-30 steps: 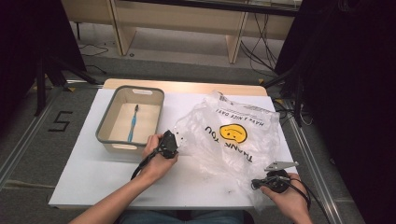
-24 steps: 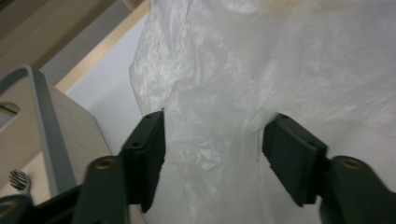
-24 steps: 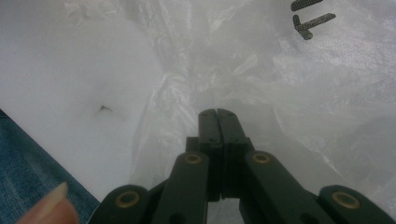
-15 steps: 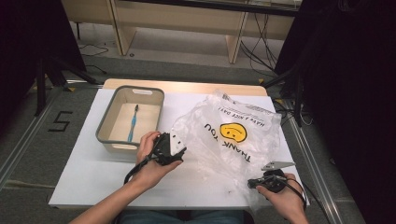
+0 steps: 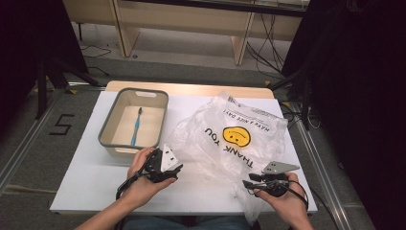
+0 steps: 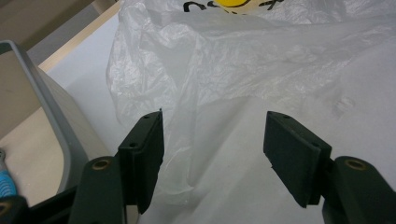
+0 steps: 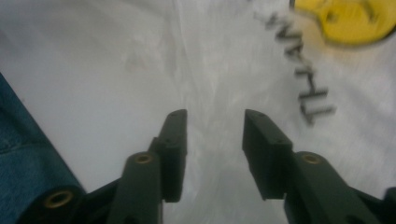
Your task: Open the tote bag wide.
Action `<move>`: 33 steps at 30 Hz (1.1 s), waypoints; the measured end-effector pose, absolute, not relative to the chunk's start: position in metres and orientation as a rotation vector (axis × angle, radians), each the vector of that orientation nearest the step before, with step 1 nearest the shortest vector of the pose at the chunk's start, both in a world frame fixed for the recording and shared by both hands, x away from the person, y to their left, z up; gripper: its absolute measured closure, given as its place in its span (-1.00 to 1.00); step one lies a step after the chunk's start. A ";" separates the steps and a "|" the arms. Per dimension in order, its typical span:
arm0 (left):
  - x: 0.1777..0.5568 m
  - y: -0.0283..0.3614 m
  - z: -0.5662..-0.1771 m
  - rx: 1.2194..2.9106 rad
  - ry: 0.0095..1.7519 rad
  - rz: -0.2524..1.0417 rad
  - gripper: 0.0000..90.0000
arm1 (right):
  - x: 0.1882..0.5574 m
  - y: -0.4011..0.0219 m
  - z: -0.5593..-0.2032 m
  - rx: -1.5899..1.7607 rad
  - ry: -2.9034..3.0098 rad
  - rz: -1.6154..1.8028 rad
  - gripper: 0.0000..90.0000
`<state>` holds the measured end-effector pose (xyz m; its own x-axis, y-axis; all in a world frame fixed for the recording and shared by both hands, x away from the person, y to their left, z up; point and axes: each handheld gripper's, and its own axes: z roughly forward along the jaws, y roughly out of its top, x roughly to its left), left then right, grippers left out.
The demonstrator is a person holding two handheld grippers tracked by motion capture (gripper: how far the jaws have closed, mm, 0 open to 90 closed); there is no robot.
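Crumpled clear plastic bag with yellow smiley face [image 5: 230,139] lies on white tabletop [image 5: 91,177], right of grey tub [image 5: 107,139]. Left gripper [image 6: 212,149] jaws spread, bag fold between, unpinched. Right gripper [image 7: 212,140] jaws just opening, bag film between, unpinched.

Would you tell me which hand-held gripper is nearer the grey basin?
The left hand-held gripper, beside the grey basin; the right hand-held gripper is across the plastic bag.
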<state>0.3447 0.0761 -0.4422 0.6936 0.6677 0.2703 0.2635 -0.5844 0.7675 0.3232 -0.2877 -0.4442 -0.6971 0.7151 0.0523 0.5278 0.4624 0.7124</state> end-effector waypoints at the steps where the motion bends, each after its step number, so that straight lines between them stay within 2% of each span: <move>1: 0.344 0.077 -0.443 2.169 0.711 0.713 -0.15 | 0.325 -0.286 -0.440 1.020 2.433 1.089 0.21; 2: 0.342 0.078 -0.443 2.166 0.710 0.705 -0.14 | 0.330 -0.280 -0.439 0.960 2.421 1.107 0.10; 6: 0.336 0.078 -0.447 2.158 0.696 0.672 -0.13 | 0.339 -0.269 -0.444 0.898 2.446 1.088 0.02; 8: 0.335 0.074 -0.449 2.142 0.699 0.605 -0.08 | 0.352 -0.256 -0.451 0.841 2.482 1.075 -0.02; 12: 0.336 0.065 -0.453 2.141 0.692 0.550 -0.05 | 0.362 -0.247 -0.454 0.810 2.498 1.076 -0.03; 20: 0.342 0.041 -0.463 2.206 0.646 0.471 0.15 | 0.378 -0.228 -0.468 0.751 2.578 1.037 0.00; 23: 0.346 0.033 -0.467 2.224 0.630 0.457 0.26 | 0.382 -0.225 -0.471 0.751 2.578 1.020 0.07; 24: 0.347 0.031 -0.469 2.232 0.629 0.452 0.36 | 0.384 -0.224 -0.473 0.757 2.576 1.018 0.16; 25: 0.348 0.029 -0.471 2.235 0.626 0.450 0.36 | 0.384 -0.224 -0.473 0.757 2.576 1.018 0.16; 26: 0.350 0.024 -0.474 2.252 0.617 0.436 0.42 | 0.385 -0.224 -0.474 0.763 2.576 1.013 0.25; 33: 0.357 0.013 -0.481 2.282 0.628 0.422 0.53 | 0.387 -0.223 -0.476 0.771 2.590 0.993 0.51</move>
